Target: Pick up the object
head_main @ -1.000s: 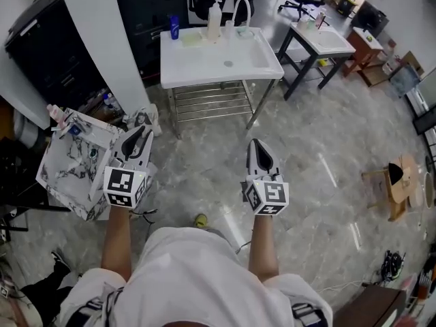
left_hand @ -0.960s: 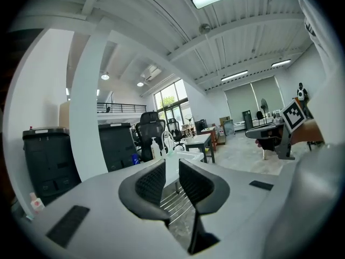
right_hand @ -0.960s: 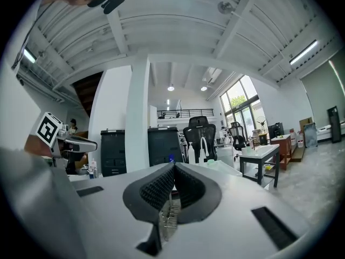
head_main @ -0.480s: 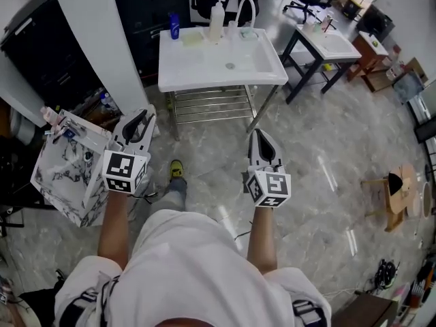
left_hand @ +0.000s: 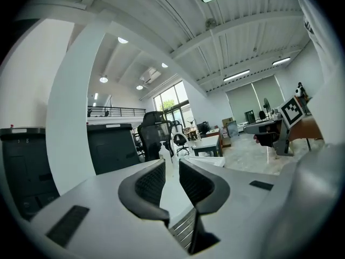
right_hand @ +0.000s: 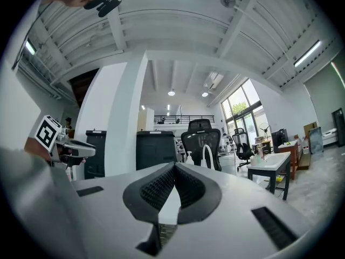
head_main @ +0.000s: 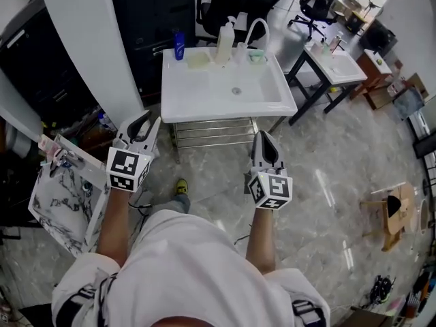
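Note:
A white sink table (head_main: 231,94) stands ahead of me, past both grippers. On its back edge are a blue bottle (head_main: 179,45), a white pump bottle (head_main: 224,33), a curved faucet (head_main: 257,28), a green cup (head_main: 256,55) and a yellowish pad (head_main: 198,60). My left gripper (head_main: 141,125) hovers over the floor off the table's front left corner, its jaws slightly apart and empty; the pump bottle (left_hand: 164,152) shows through the gap of the left gripper (left_hand: 172,169). My right gripper (head_main: 264,144) hangs before the table's front right, and the right gripper (right_hand: 174,169) is shut on nothing.
A white column (head_main: 88,39) and dark cabinets (head_main: 48,67) stand on the left, with a marble-patterned box (head_main: 58,196) on the floor beside me. A second table (head_main: 337,50) and office chair (head_main: 317,2) lie to the right, and a wooden stool (head_main: 392,206) further right.
I have walked toward the sink table, which now sits nearer and lower in the head view. Both grippers stay held out in front, empty.

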Demonstrator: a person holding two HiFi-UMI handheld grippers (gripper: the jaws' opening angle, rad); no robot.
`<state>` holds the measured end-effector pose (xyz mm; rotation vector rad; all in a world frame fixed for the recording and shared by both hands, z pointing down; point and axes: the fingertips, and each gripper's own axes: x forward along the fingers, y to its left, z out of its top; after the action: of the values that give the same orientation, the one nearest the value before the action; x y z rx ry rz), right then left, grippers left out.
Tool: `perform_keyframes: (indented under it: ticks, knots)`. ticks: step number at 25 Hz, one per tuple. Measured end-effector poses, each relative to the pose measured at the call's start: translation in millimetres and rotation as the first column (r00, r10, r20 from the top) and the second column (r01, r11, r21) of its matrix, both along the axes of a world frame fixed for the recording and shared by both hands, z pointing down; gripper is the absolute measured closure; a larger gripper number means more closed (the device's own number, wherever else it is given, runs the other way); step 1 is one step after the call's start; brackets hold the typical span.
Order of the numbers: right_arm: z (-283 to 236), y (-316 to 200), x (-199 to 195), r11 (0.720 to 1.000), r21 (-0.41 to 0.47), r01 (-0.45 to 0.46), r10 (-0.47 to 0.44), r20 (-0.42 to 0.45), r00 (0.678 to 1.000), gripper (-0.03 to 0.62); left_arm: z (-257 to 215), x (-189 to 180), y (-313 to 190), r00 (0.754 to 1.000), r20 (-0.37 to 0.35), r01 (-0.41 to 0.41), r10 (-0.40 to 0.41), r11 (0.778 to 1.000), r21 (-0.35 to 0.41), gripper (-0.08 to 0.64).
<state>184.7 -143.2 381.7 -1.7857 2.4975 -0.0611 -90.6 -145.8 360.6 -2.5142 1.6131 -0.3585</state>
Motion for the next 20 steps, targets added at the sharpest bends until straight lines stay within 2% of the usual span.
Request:
perform_keyframes:
  ticks: [5, 11, 20]
  knots:
    - [-17, -89, -24, 1.0, 0.006, -0.01, 0.01, -0.012, 1.0, 0.586, -9, -27, -92, 1.0, -0.011, -0.008, 0.008, 1.0, -0.01, 0.486]
    - [-13, -187, -40, 0.998, -0.011, -0.056, 0.056, -0.026, 0.998, 0.586, 6, -49, -192, 0.999, -0.024, -0.032, 0.031, 0.999, -0.039, 0.486]
    - [-2, -279, -57, 0.995, -0.046, -0.091, 0.089, -0.043, 0.995, 0.586, 29, -61, -294, 0.997, -0.017, -0.078, 0.077, 0.992, -0.097, 0.486]
